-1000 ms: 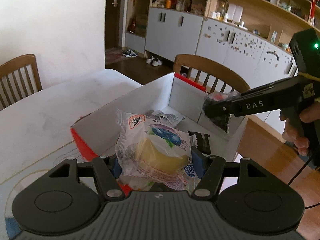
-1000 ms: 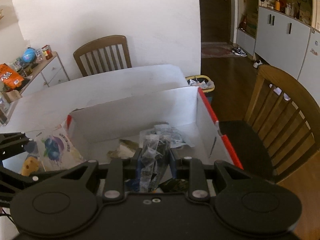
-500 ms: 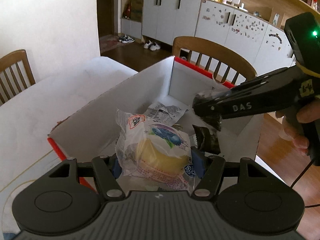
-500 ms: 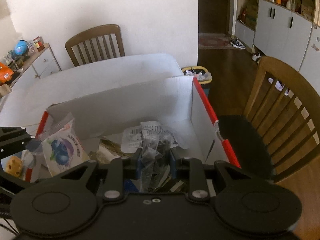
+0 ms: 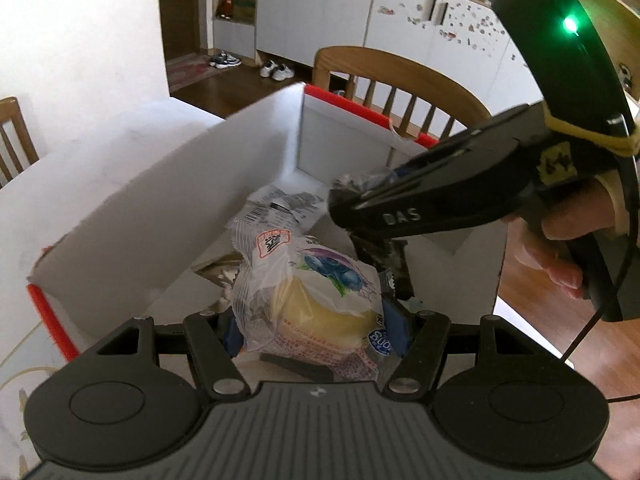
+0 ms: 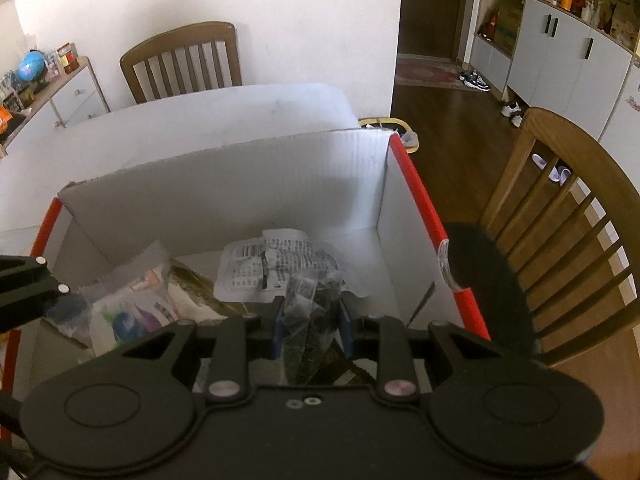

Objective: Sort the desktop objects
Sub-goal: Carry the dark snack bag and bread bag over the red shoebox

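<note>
My left tongs [image 5: 314,326] pinch a clear bread packet [image 5: 316,292] with a blueberry print, holding it over the open white cardboard box [image 5: 160,208] with red edges that sits on the bench [image 6: 200,120]. Just beyond the packet a printed wrapper [image 6: 276,266] lies on the box floor. To the right, my right tongs [image 6: 312,322] pinch a dark crinkly packet [image 6: 310,308], probably a snack wrapper, also over the box.
</note>
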Available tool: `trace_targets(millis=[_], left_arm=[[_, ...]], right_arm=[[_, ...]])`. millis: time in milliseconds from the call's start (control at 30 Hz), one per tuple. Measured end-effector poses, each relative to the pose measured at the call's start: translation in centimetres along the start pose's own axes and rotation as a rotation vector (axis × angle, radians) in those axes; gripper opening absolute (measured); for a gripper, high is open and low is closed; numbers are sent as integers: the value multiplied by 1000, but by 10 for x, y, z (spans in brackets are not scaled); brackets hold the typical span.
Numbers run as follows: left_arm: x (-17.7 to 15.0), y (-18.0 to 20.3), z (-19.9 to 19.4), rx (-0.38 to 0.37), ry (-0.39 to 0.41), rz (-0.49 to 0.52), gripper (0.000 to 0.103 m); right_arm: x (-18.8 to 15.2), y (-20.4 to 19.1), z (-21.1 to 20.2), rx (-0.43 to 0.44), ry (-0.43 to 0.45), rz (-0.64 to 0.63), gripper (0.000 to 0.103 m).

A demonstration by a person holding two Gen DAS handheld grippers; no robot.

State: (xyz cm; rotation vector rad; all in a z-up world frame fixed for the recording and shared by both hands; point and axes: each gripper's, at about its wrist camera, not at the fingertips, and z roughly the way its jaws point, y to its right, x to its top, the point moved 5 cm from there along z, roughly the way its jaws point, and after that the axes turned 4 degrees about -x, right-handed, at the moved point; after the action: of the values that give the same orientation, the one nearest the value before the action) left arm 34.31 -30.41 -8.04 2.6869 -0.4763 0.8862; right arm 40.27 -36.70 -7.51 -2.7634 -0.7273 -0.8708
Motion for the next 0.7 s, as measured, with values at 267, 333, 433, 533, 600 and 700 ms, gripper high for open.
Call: trace_targets(millis=[267, 333, 433, 533, 600, 700], left_arm=[[-1, 7, 10, -28, -36, 4, 66], [-1, 4, 13, -37, -57, -18, 66], [-1, 0, 19, -54, -97, -56, 66], [-1, -1, 18, -64, -111, -65, 66], [-1, -2, 20, -69, -118, -74, 66], [-2, -4, 19, -66, -114, -84, 66]], right_arm=[[-9, 0, 10, -8, -31, -6, 26], [-9, 0, 12, -8, -34, -5, 26], [-9, -2, 15, -10, -37, -8, 26], [-9, 0, 19, -10, -47, -5, 26], [-11, 1, 20, -8, -53, 1, 26], [-11, 0, 21, -6, -56, 0, 27]])
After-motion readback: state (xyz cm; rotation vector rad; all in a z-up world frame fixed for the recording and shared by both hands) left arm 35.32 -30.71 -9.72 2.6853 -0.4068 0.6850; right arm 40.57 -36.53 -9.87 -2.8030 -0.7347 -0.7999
